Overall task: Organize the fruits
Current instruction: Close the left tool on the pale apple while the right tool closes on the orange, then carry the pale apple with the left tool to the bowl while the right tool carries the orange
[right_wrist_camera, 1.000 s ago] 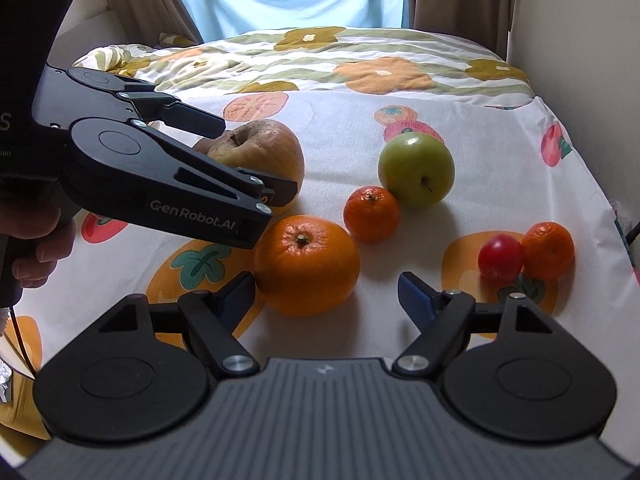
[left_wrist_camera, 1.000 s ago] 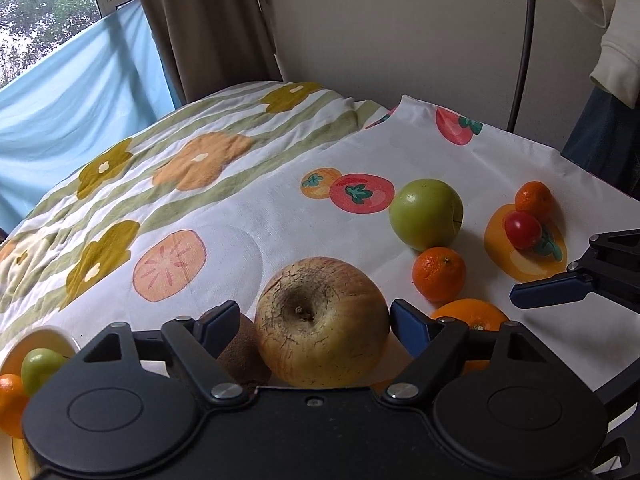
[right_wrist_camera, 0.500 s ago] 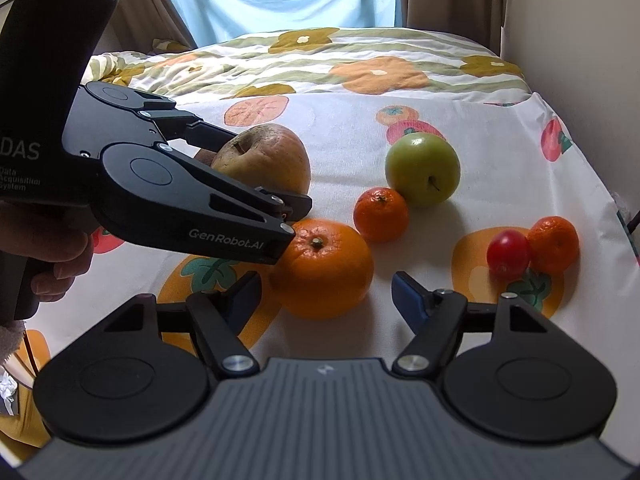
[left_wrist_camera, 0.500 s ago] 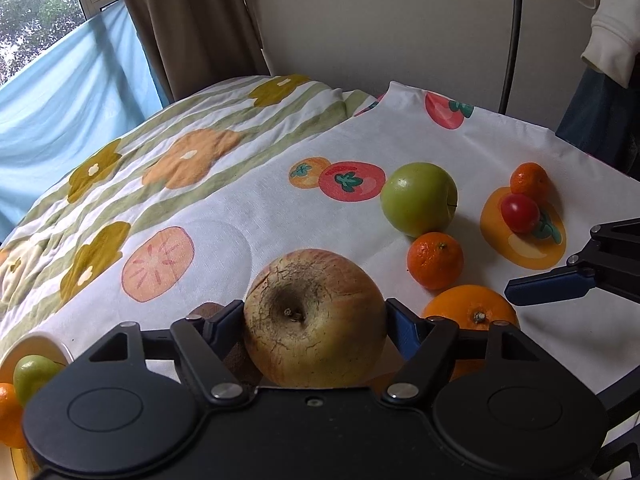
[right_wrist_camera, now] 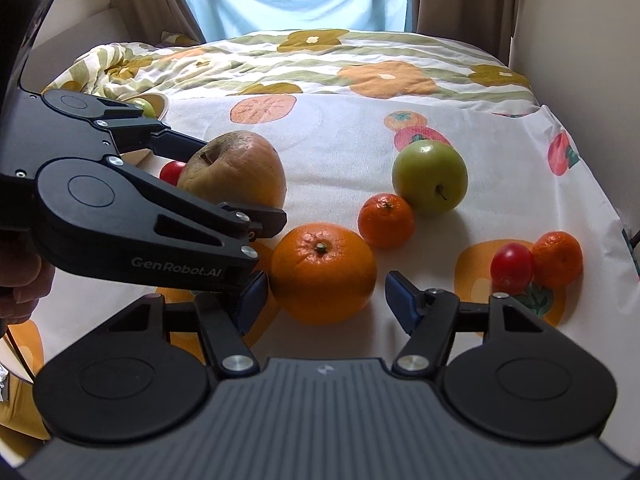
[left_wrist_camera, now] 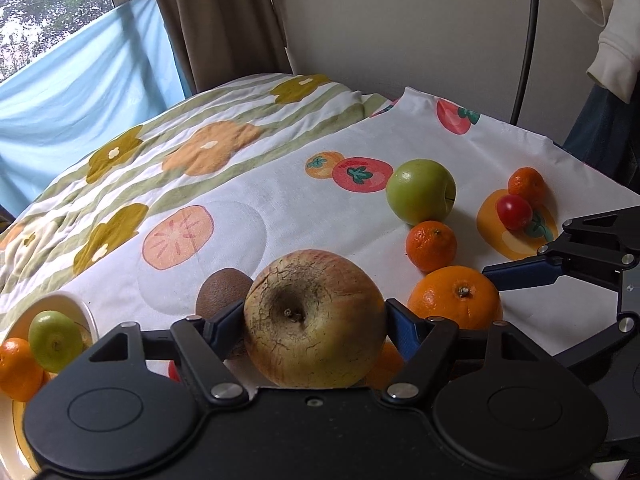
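A: Start close in. What has the left gripper (left_wrist_camera: pixel 315 322) got?

B: It is clamped on the big wrinkled apple (left_wrist_camera: pixel 315 317), a blue pad pressed to each flank, the stem dimple facing the camera.

A: And the right gripper (right_wrist_camera: pixel 326 292)?

B: Its jaws are closing around the large orange (right_wrist_camera: pixel 323 272). The left pad sits at the peel; the right pad stands clear of it, so it grips nothing.

A: Room to move?

B: Tight. In the right wrist view the left gripper's near finger reaches to just beside the orange. A kiwi (left_wrist_camera: pixel 221 290) lies just behind the apple, and a bowl (left_wrist_camera: pixel 86 314) with a green fruit and a mandarin sits at the near left edge.

A: Further out?

B: A mandarin (right_wrist_camera: pixel 385 221) touches a green apple (right_wrist_camera: pixel 429 176). Off to the right, near the cloth's edge, a cherry tomato (right_wrist_camera: pixel 512 262) touches another mandarin (right_wrist_camera: pixel 557 259). The stretch beyond them is open.

A: The surface?

B: A white fruit-print cloth (right_wrist_camera: pixel 344 140) over a striped floral quilt (right_wrist_camera: pixel 360 60). Behind that, brown curtains (left_wrist_camera: pixel 216 20), a blue drape (left_wrist_camera: pixel 80 92) and a plain wall.
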The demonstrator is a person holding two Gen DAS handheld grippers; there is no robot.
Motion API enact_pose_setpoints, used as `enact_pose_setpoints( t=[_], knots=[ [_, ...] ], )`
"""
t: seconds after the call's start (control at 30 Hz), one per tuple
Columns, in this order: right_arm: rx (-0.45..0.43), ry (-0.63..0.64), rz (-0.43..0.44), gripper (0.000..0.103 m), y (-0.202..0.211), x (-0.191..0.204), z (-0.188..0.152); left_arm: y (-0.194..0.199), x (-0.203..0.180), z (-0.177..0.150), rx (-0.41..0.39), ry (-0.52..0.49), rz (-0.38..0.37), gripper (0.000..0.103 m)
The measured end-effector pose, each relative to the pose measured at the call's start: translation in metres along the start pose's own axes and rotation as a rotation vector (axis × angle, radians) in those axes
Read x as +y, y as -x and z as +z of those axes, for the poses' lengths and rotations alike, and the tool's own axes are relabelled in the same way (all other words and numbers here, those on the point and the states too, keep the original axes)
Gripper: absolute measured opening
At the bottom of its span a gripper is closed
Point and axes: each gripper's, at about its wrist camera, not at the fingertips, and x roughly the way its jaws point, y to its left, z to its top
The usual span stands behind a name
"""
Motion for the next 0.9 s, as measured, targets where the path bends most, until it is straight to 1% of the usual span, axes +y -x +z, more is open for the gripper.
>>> enact_pose_setpoints(
  t=[0.1,0.3,0.4,0.67,0.9],
  knots=[
    [-0.007,0.014,0.007,0.079,-0.002,-0.001,0.002,0.006,0.003,-0.002,-0.005,0.021,0.02,0.078],
    [-0.014,0.061,0.015,0.075,-0.004,0.003,0.003,0.018,0.01,-0.007,-0.009,0.069,0.068,0.078],
    [-0.015,0.059,0.021,0.074,-0.001,0.002,0.004,0.026,0.012,-0.01,-0.015,0.096,0.093,0.078],
    [-0.048,0.064,0.046,0.074,0.021,0.004,0.013,0.055,0.016,-0.015,-0.044,0.178,0.155,0.078],
    [-0.085,0.092,0.068,0.074,0.045,0.011,0.019,0.089,0.012,-0.017,-0.087,0.231,0.196,0.078]
  ],
)
